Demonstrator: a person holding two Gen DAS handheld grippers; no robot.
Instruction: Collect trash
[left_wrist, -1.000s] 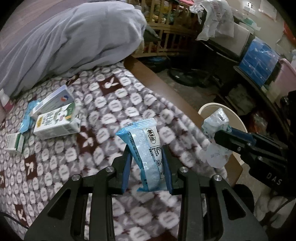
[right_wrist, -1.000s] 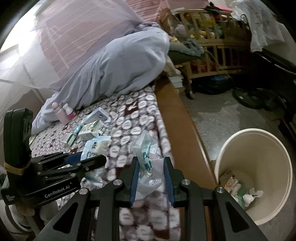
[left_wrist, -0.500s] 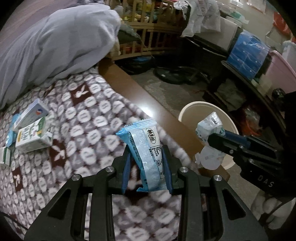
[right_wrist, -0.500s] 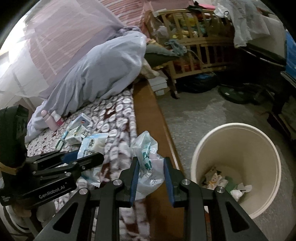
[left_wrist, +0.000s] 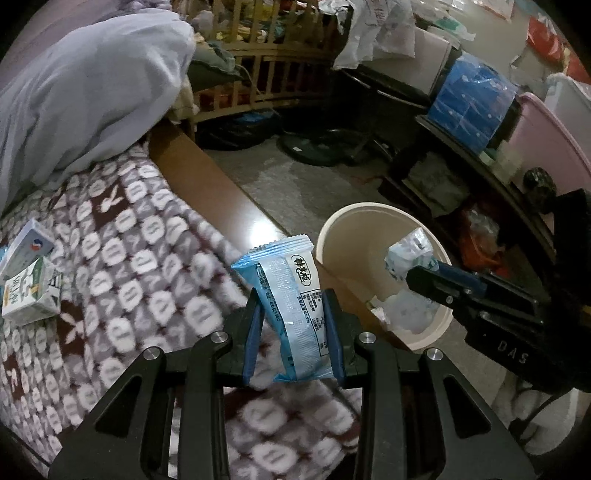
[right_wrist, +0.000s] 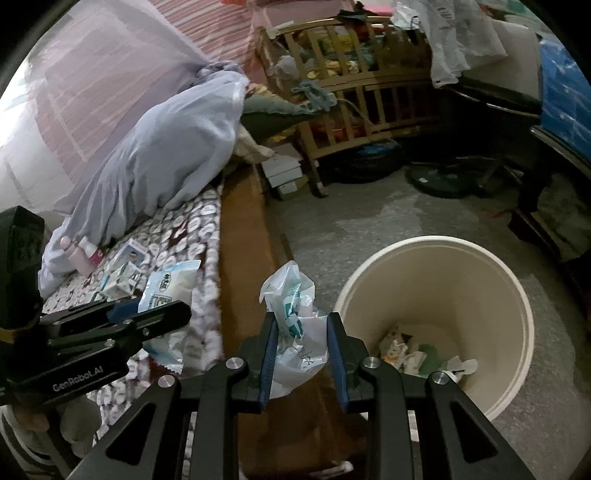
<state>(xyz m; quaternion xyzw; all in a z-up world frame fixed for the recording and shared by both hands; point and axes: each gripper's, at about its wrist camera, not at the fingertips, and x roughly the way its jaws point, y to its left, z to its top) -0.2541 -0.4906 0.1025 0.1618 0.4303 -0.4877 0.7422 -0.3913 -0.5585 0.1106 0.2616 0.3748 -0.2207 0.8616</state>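
Observation:
My left gripper (left_wrist: 291, 306) is shut on a blue snack wrapper (left_wrist: 290, 291) and holds it above the bed's edge, left of the cream trash bin (left_wrist: 332, 236). My right gripper (right_wrist: 301, 332) is shut on a crumpled clear plastic bag (right_wrist: 295, 325) over the brown bed rail, just left of the bin (right_wrist: 517, 295). The bin holds several pieces of trash (right_wrist: 406, 354). The right gripper with its bag (left_wrist: 410, 254) shows over the bin in the left wrist view. The left gripper with its wrapper (right_wrist: 166, 284) shows at the left of the right wrist view.
Small boxes (left_wrist: 29, 291) lie on the patterned blanket (left_wrist: 129, 251), also seen from the right wrist (right_wrist: 125, 273), with pink bottles (right_wrist: 83, 254). A grey duvet (left_wrist: 85, 88) is heaped behind. A wooden crib (right_wrist: 354, 96), a fan base (right_wrist: 439, 181) and cluttered shelves (left_wrist: 472, 107) ring the floor.
Both grippers have moved right, from over the blanket toward the bin, each still holding its trash. The bin has grown larger in both views.

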